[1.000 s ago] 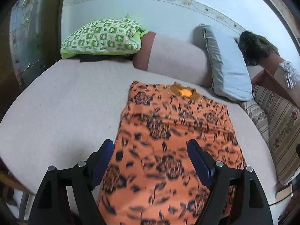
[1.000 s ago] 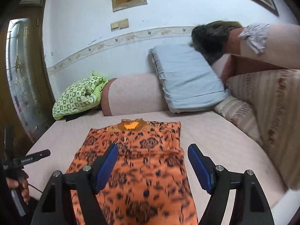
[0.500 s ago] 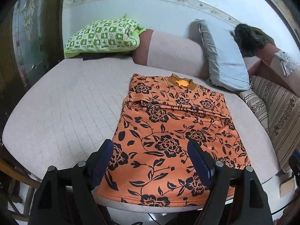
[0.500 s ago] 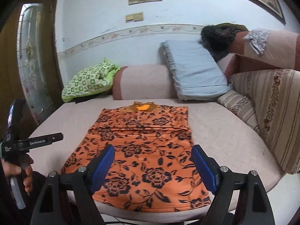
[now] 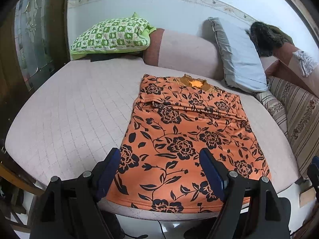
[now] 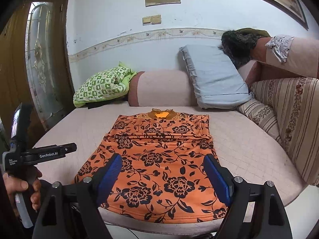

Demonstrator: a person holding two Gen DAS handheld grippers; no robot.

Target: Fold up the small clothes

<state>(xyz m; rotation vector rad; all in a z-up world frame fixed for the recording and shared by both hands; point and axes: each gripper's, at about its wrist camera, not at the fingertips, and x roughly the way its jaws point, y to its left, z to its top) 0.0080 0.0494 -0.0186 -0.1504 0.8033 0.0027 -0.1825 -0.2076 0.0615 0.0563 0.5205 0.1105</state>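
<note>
The left gripper (image 5: 159,171) has its two black arms spread wide, and its blue ribbed pads (image 5: 108,171) hold nothing; they hang above the near hem of the garment without touching it. The right gripper (image 6: 162,176) is in the same state, wide apart and empty, with its blue pads (image 6: 216,177) over the lower part of the cloth. In the right wrist view the left gripper appears also from the side, a black plastic body with white lettering, held by the person's hand (image 6: 22,187). The orange garment (image 5: 189,139) lies flat on the sofa seat (image 5: 69,115), its neckline toward the backrest and its hem at the front edge of the seat. Its cloth looks soft and thick, printed with black roses and leaves, and its upper part is folded down, making a straight ridge across. The seat is pale pink with quilted squares. Behind stand a green checked cushion (image 5: 111,35), a smooth grey-blue pillow (image 5: 239,57) and a striped cushion (image 6: 289,119).
</note>
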